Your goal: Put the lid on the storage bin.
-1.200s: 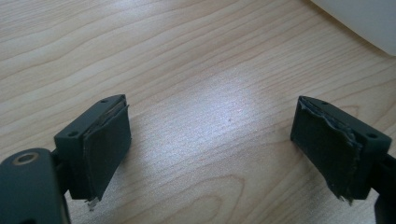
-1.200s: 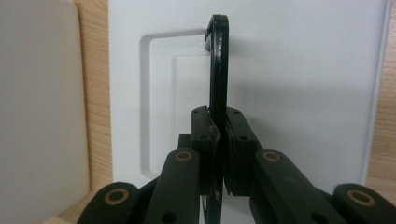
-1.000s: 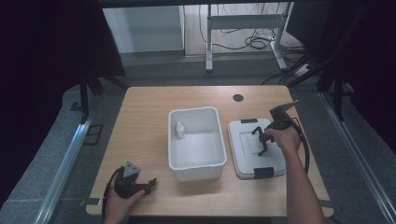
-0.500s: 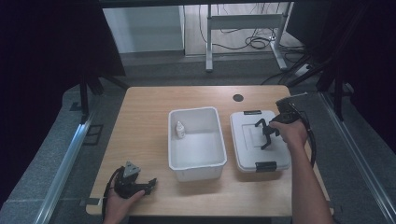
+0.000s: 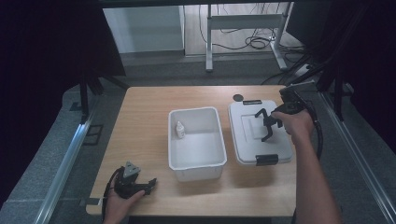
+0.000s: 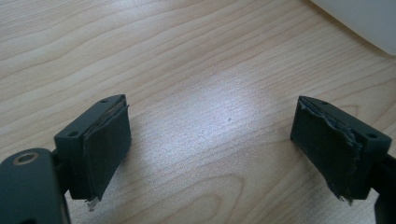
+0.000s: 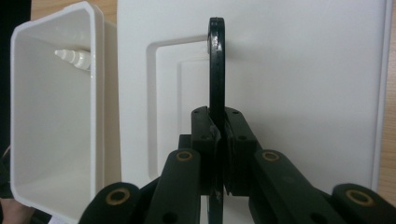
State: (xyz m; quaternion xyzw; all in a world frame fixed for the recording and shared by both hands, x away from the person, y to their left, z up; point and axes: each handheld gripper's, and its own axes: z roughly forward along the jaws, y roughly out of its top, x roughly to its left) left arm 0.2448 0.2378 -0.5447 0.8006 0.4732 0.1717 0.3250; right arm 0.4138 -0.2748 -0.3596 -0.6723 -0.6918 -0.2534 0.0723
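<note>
Since the earlier frames, the left gripper [image 5: 150,184] is staying put at the wooden table's [image 5: 144,126] near left corner, jaws spread wide over bare wood. The white bin [image 5: 196,142] is sitting mid-table, a small white dropper bottle [image 5: 179,130] standing against its left wall. The right gripper [image 5: 267,125] is moving farther across the white lid [image 5: 252,116], which is lying just right of the bin, and is pinching the lid's upright black handle [image 7: 215,65].
</note>
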